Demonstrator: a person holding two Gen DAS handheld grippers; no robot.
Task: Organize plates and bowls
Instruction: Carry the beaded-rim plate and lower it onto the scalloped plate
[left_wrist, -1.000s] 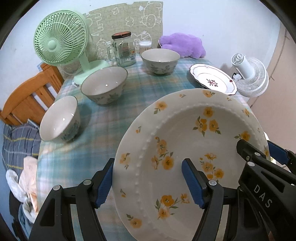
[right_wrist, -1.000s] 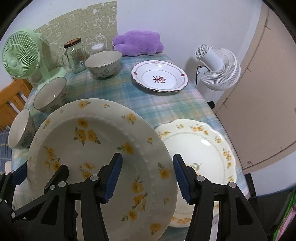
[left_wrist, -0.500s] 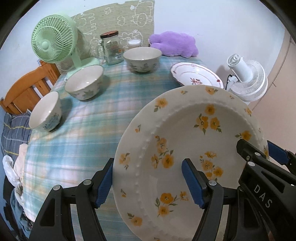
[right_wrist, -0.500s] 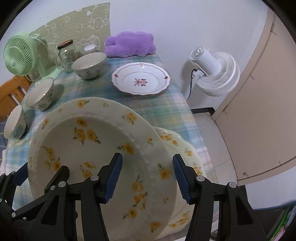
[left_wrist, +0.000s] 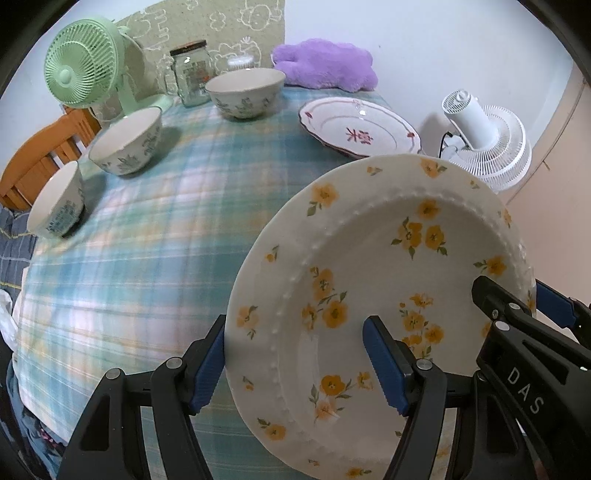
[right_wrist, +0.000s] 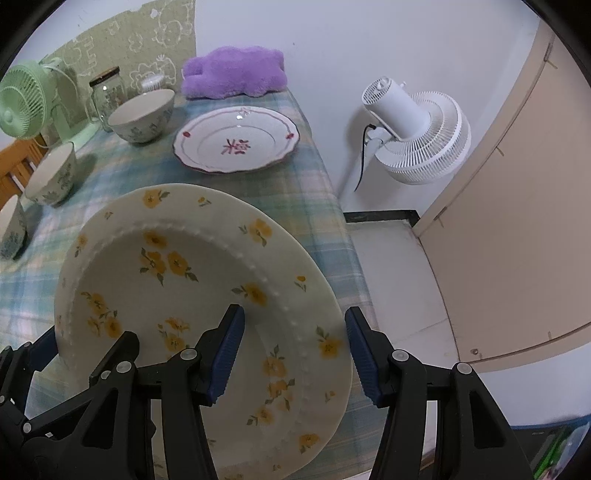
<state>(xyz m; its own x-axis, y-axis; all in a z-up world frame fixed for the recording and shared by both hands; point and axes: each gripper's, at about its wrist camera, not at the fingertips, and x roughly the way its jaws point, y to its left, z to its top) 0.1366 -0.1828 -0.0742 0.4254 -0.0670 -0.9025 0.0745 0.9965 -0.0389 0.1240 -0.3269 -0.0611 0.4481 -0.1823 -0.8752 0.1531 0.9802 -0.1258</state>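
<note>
The left gripper (left_wrist: 295, 360) and the right gripper (right_wrist: 293, 354) each clamped an opposite rim of the yellow-flowered plate (left_wrist: 388, 295), holding it tilted above the near right part of the checked surface (left_wrist: 147, 240). Farther off sat a red-patterned plate (right_wrist: 236, 144) and three bowls (left_wrist: 127, 146) at the left.

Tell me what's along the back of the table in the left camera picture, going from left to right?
Green fan → glass jar → bowl → purple plush toy → plate with the red mark → white fan, standing off the table.
</note>
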